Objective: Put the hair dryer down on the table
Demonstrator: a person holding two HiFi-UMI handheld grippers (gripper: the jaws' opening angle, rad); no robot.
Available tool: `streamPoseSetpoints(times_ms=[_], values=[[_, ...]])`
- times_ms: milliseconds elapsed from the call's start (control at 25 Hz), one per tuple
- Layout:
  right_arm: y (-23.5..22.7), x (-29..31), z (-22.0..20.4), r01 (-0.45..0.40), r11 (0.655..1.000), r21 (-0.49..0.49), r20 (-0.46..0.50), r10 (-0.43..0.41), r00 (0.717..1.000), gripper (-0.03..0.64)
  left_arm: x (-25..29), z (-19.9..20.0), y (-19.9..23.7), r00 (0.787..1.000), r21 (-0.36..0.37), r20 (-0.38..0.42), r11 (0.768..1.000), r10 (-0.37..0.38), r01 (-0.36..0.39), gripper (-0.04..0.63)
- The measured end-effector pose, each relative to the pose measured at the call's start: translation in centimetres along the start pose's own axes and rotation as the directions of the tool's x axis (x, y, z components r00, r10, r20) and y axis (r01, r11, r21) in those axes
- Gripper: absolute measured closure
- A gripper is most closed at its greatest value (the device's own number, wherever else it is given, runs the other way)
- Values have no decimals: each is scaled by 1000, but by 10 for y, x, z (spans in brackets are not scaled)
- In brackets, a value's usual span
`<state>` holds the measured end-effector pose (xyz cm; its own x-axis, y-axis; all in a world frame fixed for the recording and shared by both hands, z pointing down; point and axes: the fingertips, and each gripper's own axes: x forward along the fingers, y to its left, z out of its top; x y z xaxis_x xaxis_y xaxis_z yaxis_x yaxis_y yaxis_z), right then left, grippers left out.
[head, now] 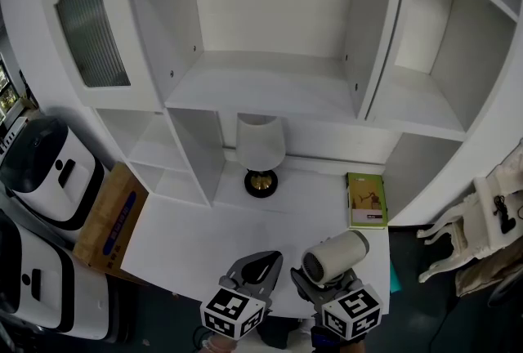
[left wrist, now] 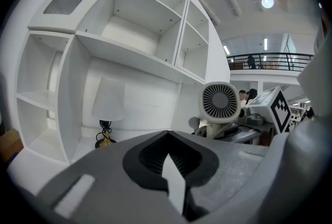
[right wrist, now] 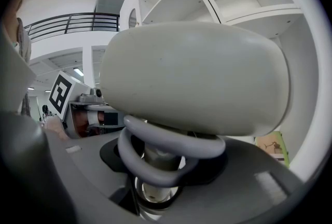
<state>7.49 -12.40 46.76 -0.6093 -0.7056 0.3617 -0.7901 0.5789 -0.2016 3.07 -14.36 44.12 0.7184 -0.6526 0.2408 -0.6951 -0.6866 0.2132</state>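
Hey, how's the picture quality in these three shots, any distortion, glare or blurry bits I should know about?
Head view: evenly lit and sharp, though the wide lens bows the shelf unit. Left gripper view: strong fisheye with dark corners, and a ceiling light shows as a bright spot at top right. Right gripper view: the hair dryer is so close that it fills the frame and hides most of the scene; the corners are dark too.

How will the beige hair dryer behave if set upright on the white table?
Likely top-heavy: the beige rounded plastic hair dryer has a bulky barrel above a thin handle in the right claw, so upright it may tip. Laid down, its round barrel might roll.
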Motion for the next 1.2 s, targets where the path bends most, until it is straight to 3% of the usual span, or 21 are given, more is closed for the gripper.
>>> streamPoseSetpoints(times_ms=[1200], values=[[-4,24,-35,-10,999,40,-87,14,996,373,-11,-8,4,1000,0,-16,1000,10,-10,595]])
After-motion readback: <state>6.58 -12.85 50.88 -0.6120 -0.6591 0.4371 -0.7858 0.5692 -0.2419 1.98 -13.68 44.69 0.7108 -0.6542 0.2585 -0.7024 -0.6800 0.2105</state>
